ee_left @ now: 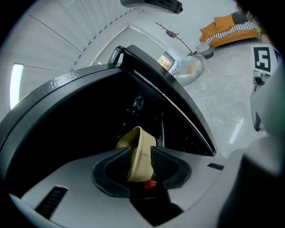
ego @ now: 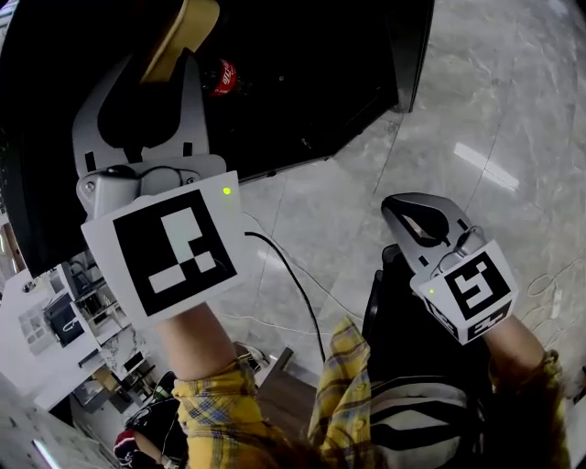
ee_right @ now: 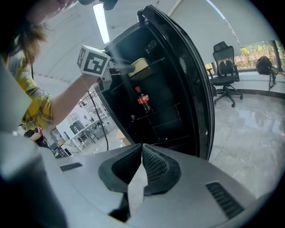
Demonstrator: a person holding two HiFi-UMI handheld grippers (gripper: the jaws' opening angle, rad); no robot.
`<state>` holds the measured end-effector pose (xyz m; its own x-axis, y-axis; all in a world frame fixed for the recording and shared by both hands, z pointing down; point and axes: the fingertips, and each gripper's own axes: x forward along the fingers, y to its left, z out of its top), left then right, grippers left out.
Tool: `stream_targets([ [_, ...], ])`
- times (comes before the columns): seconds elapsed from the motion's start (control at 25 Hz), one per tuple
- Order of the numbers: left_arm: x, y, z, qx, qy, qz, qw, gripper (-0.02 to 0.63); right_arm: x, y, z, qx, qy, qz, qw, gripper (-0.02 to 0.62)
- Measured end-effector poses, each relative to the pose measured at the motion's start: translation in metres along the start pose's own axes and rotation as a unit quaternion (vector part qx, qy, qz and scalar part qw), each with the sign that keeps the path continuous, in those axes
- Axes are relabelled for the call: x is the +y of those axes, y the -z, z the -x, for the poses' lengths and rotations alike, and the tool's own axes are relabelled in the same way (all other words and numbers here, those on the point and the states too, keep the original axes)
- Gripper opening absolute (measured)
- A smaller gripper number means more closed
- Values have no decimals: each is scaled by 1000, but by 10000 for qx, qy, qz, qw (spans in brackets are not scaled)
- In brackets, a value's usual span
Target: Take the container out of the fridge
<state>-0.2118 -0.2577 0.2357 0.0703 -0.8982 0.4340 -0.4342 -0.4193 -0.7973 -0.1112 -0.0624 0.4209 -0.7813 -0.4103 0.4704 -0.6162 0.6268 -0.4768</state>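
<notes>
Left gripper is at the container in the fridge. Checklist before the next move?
1. Fridge door open: ok.
2. Container between the left gripper's fingers: ok.
3. Fingers clamped on it: not ok, they look spread, not pressing.
4. Bottle clear of the way out: ok, it stands on a lower shelf.
5. Right gripper out of the way: ok, shut, empty, outside the fridge.
6. Container's contents: cannot tell.
</notes>
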Motion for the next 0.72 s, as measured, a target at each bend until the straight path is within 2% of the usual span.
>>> stream_targets([
  [0.12, -2, 1, -3, 40, 96, -57, 9999, 143, -1, 0, -2, -12, 1, -27, 10000, 29],
  [0.44, -3, 1, -4, 111, 155, -276, 9994, 75, -2, 3, -3, -44, -5, -47, 10000, 29],
  [0.72, -6, -1, -1, 104, 461, 121, 9988, 55, -4, -5, 8, -142, 106, -29, 9998, 29],
])
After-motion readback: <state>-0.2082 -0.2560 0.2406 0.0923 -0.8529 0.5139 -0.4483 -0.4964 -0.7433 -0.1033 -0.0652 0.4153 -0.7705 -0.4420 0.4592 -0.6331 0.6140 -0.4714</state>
